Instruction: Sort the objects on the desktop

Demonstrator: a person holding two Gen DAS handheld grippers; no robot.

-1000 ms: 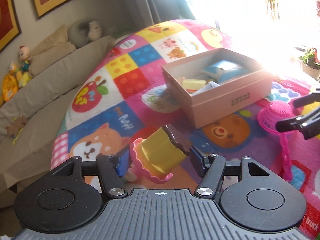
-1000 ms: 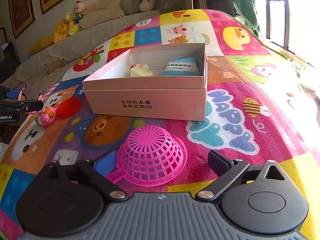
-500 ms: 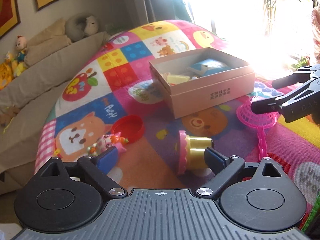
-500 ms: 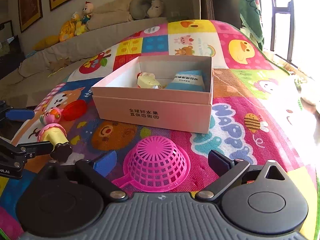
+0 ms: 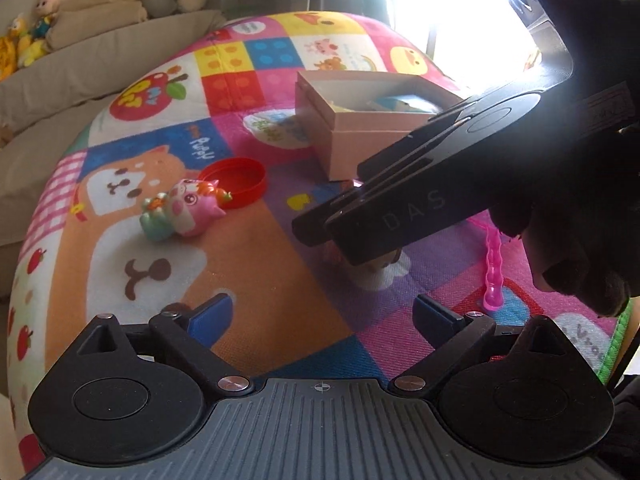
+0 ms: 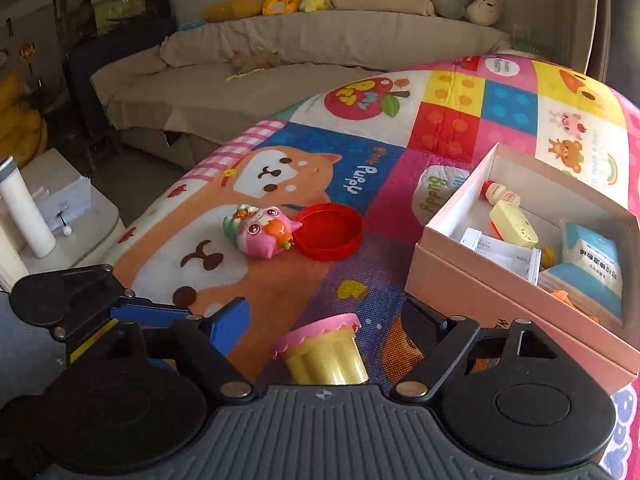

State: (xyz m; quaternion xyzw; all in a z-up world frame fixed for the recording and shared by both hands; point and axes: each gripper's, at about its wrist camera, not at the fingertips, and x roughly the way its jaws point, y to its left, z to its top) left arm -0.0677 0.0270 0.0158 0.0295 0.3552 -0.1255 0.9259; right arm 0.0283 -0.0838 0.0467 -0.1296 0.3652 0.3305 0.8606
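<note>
A yellow toy cup with a pink frilled rim (image 6: 322,350) lies on the colourful play mat between the open fingers of my right gripper (image 6: 326,322), not gripped. My left gripper (image 5: 322,312) is open and empty, pulled back over the mat. The right gripper's body (image 5: 420,184) crosses the left wrist view and hides most of the cup. A pink cat toy (image 5: 182,210) (image 6: 260,232) and a red lid (image 5: 238,182) (image 6: 330,230) lie side by side. The pink box (image 6: 520,280) (image 5: 360,128) holds several small items.
The pink strainer's handle (image 5: 492,268) lies on the mat at the right. A beige sofa with plush toys (image 6: 312,40) runs behind the mat. A white bottle (image 6: 26,208) stands on a low stand to the left. Bright window glare fills the upper right.
My left gripper let go of the yellow cup and drew back open. My right gripper left the pink strainer, swung left and now straddles the cup.
</note>
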